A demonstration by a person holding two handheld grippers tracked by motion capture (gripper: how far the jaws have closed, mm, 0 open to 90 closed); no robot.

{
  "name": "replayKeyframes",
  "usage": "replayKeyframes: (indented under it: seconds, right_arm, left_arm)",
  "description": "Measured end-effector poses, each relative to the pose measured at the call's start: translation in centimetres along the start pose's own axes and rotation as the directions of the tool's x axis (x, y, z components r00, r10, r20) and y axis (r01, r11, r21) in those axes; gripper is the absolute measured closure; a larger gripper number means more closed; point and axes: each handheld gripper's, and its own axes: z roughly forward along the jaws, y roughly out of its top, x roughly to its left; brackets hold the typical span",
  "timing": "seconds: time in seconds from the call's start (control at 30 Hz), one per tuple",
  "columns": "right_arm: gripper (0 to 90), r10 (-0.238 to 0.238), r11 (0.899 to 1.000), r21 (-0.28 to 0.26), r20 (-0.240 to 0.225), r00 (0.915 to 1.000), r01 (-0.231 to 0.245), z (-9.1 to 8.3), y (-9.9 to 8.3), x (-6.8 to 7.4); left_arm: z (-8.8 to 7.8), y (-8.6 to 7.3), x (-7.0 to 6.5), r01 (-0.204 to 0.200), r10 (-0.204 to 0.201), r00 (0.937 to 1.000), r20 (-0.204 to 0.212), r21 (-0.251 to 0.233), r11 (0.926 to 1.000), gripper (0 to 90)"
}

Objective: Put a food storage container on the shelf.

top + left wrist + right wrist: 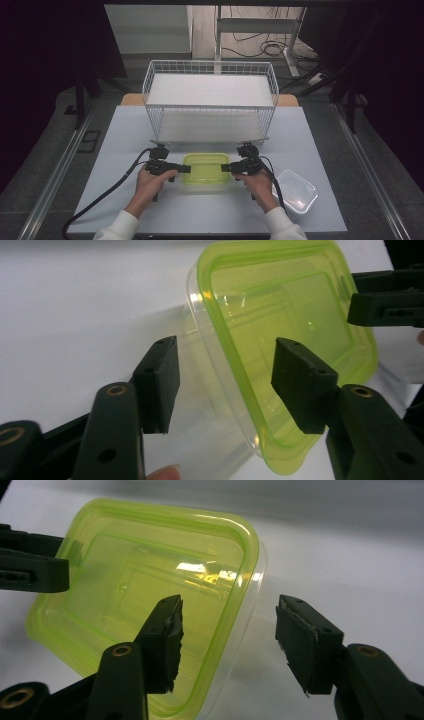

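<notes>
A clear plastic container with a lime-green lid [205, 168] stands on the table near the front. My left gripper [186, 168] is open at its left end, and in the left gripper view [225, 360] the lid's rim [235, 365] runs between the two jaws. My right gripper [225, 168] is open at the container's right end, where the lid's corner [235, 605] and the clear wall sit between its jaws [232, 615]. Each gripper view shows the other gripper across the lid, the right one [385, 300] and the left one [30, 565].
A white wire basket [210, 100] stands behind the container at mid-table. A clear lidless tub [296, 191] lies at the front right, close to the right forearm. The table top [120, 140] is pale grey; a black cable [107, 192] trails from the left gripper.
</notes>
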Motion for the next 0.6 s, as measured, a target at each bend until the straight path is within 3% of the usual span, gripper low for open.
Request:
replayKeyframes:
  seconds: [0.13, 0.27, 0.37, 0.5, 0.6]
  right_arm:
    - [53.9, 0.03, 0.999, 0.015, -0.031, 0.9991, -0.03, 0.04, -0.11, -0.54]
    - [63.7, 0.072, 0.997, 0.014, -0.083, 0.9939, -0.071, 0.02, -0.2, -0.75]
    - [67.3, 0.085, 0.996, 0.014, -0.078, 0.9933, -0.084, 0.02, -0.25, -0.73]
    - [70.7, 0.116, 0.993, 0.012, -0.121, 0.9858, -0.116, -0.27, -0.34, -0.93]
    - [72.7, 0.112, 0.994, -0.006, -0.124, 0.986, -0.113, -0.57, -0.38, -0.76]
  left_arm:
    - [0.24, -0.07, 0.18, 0.015, -0.016, 0.9974, 0.07, 0.009, 0.9998, 55.0]
    - [0.25, -0.08, 0.15, 0.023, -0.024, 0.9972, 0.071, 0.01, 0.9997, 56.6]
    - [0.09, -0.13, 0.02, 0.023, -0.023, 0.9976, 0.065, 0.005, 0.9997, 58.2]
    - [-0.4, -0.16, 0.01, 0.029, -0.027, 0.9967, 0.077, -0.025, 0.9993, 64.9]
    - [-0.65, -0.23, -0.09, 0.015, -0.013, 0.9982, 0.058, -0.043, 0.999, 74.1]
